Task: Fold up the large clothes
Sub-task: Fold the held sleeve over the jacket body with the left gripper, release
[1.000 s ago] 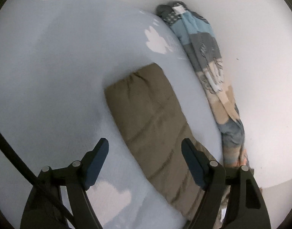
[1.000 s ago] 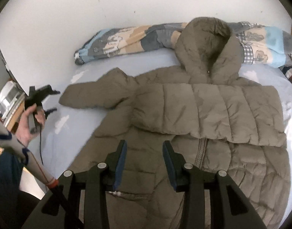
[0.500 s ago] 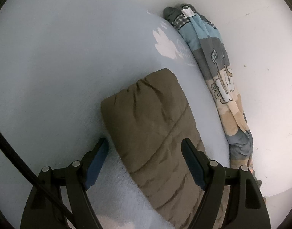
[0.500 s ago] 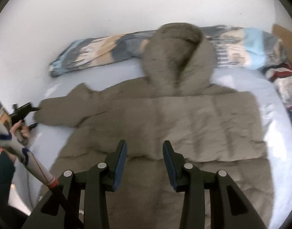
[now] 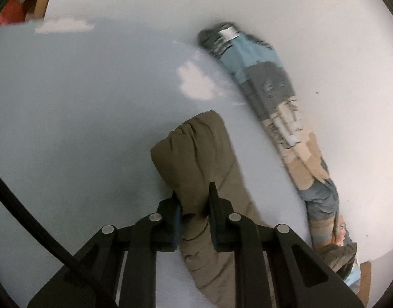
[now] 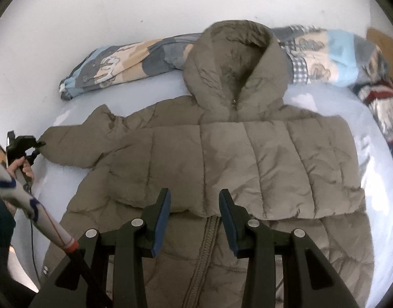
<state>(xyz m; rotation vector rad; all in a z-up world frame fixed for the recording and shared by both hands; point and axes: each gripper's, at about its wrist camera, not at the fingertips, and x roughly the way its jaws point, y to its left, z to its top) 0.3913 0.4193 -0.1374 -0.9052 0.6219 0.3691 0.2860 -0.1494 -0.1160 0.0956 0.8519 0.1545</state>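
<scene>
You have one olive-brown quilted hooded jacket [image 6: 222, 159] lying flat on the light-blue sheeted bed [image 6: 376, 179], hood toward the far edge. Your left gripper [image 5: 194, 200] is clamped on the end of its one outstretched sleeve [image 5: 201, 154]. Your right gripper [image 6: 194, 205] hangs over the jacket front, fingers apart, holding nothing. One patterned rolled blanket [image 6: 114, 66] lines the far edge, partly hidden by the hood.

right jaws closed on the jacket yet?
No. The right gripper hovers open above the jacket, jaws apart with no fabric between them.
</scene>
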